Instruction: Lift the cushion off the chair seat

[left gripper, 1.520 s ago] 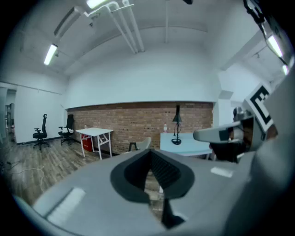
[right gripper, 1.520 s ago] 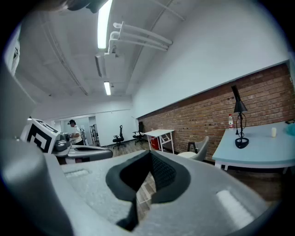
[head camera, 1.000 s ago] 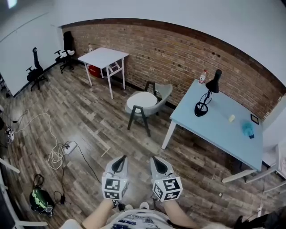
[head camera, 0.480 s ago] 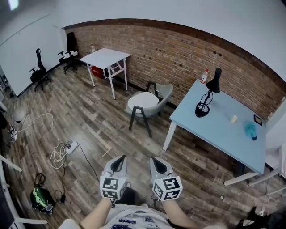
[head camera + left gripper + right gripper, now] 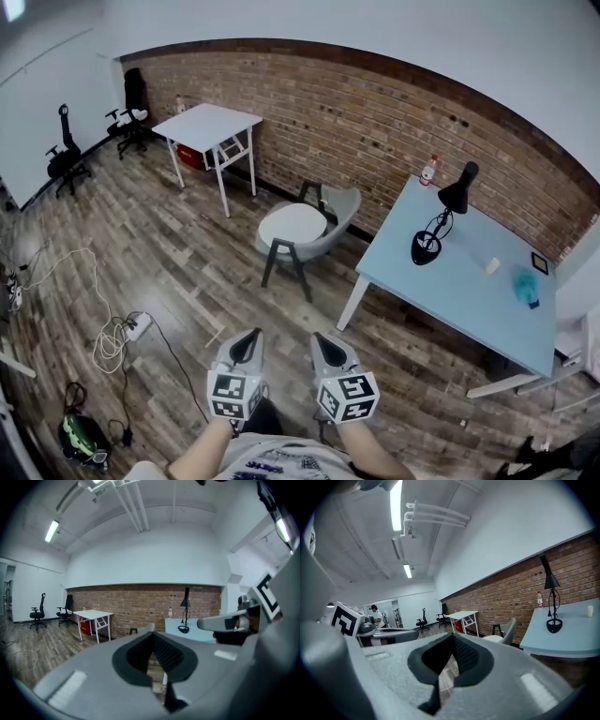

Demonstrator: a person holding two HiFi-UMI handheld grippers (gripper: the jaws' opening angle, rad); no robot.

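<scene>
Wood-plank floor (image 5: 178, 253) lies under both grippers; the left gripper (image 5: 249, 339) and right gripper (image 5: 325, 343) have jaws pressed together, empty, held side by side and pointing nearly level toward the one grey chair (image 5: 323, 236); only floor lies between; one white cushion (image 5: 291, 223) rests on that chair's seat, well apart from them; one blue table (image 5: 450, 291) stands right of the chair, one white table (image 5: 208, 124) left of it.

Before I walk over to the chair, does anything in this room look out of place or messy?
Only one thing: a white cable lies in loose coils beside a power strip on the wood floor at the left, untidy rather than damaged. The cushion sits flat on the chair seat.
</scene>
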